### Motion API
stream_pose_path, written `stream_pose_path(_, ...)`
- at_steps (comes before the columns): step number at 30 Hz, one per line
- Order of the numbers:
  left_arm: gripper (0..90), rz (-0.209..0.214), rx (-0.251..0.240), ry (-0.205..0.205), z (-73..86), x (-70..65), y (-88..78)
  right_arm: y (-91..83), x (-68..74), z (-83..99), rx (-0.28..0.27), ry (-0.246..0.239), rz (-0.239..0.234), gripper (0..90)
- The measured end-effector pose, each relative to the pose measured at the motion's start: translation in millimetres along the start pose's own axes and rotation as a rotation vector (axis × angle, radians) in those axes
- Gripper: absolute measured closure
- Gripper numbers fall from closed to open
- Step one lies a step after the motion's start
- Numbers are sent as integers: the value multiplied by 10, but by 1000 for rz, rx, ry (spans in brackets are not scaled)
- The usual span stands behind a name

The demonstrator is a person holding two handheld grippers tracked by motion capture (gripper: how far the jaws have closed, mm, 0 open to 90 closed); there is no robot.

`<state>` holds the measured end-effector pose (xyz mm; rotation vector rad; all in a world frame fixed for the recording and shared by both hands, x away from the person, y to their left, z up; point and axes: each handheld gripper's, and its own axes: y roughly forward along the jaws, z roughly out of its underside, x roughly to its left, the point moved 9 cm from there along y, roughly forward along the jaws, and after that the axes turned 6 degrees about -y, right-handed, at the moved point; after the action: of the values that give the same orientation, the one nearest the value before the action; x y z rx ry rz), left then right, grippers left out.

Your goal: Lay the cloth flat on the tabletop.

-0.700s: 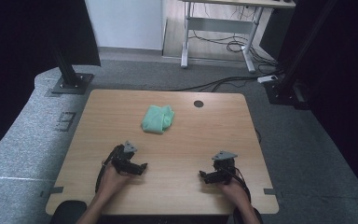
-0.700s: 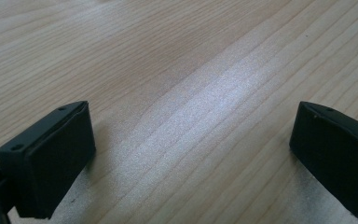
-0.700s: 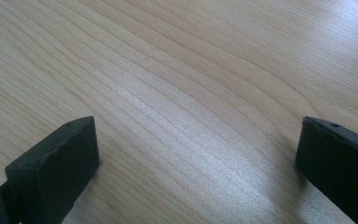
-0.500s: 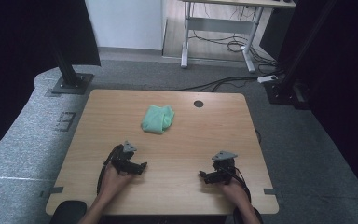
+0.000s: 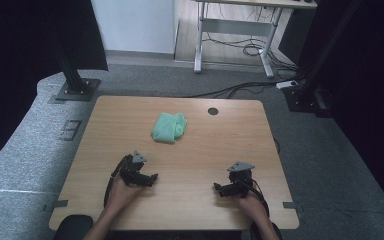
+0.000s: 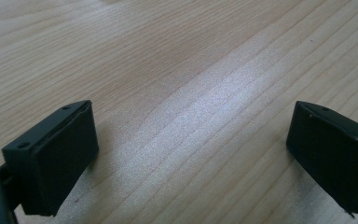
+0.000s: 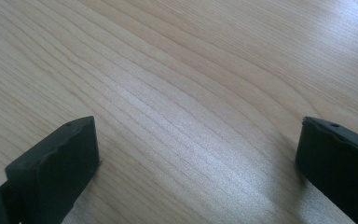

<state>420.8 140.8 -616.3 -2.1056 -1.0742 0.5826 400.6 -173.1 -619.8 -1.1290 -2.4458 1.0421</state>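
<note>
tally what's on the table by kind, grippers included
Green cloth: 1
Grippers: 2, the left gripper and the right gripper, both open and holding nothing
Total: 3

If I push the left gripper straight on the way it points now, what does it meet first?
Probably nothing but bare table. The left gripper points toward the table's middle with its jaws open and empty. The green cloth lies farther back, off that line, though depth is hard to judge.
</note>
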Motion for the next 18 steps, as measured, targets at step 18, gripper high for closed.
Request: stream_pose_path(18,65,37,-24,27,-180,-129,8,0,0,0,0,0,0,0)
